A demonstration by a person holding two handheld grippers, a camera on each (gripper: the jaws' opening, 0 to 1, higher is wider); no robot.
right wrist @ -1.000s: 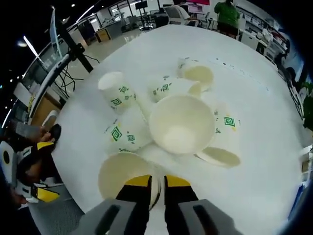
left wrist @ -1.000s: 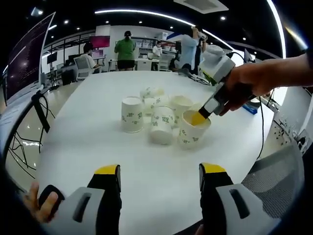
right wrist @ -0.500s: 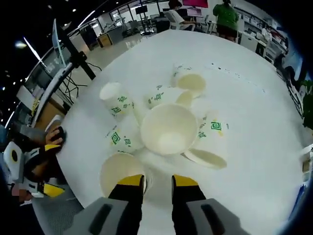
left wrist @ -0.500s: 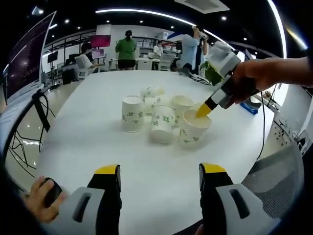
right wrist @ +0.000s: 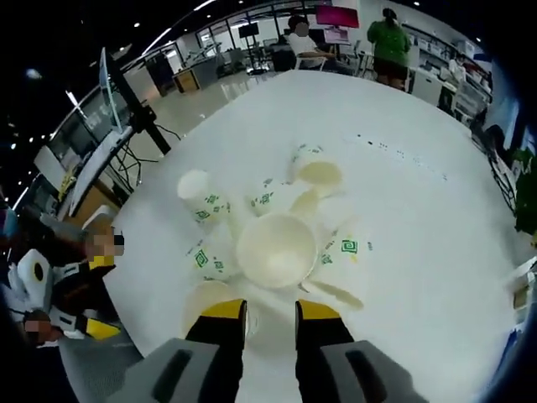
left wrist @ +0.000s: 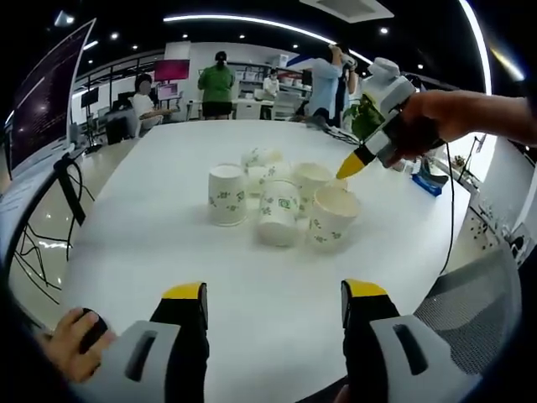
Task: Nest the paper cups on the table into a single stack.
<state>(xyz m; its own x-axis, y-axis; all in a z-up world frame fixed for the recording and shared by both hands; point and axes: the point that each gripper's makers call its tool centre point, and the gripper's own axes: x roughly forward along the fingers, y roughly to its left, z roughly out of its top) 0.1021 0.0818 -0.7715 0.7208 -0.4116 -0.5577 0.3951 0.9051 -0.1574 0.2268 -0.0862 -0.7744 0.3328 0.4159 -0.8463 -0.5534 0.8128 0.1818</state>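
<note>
On the white table, near its middle, a cluster of paper cups sits close together, all white with green square marks. Seen from the left gripper view, one upside-down cup stands at the left of the group, a second upside-down cup stands just beside it toward the front, and an upright cup with its mouth open stands at the front right. Behind these are another upright cup and some smaller-looking cups lying at the back (how many is hard to tell). The open cups look empty; the right gripper view looks down into a wide open cup with nothing inside, and another open cup sits just ahead of that view's own jaws. A cup on its side lies farther off.

The left gripper hovers over bare table well short of the cups, its yellow-tipped jaws wide apart and holding nothing. The right gripper hangs above the cluster, jaws a little apart and empty; in the left gripper view it shows held in a hand above the front-right cup, not touching it.

People stand and sit at desks far behind the table.
</note>
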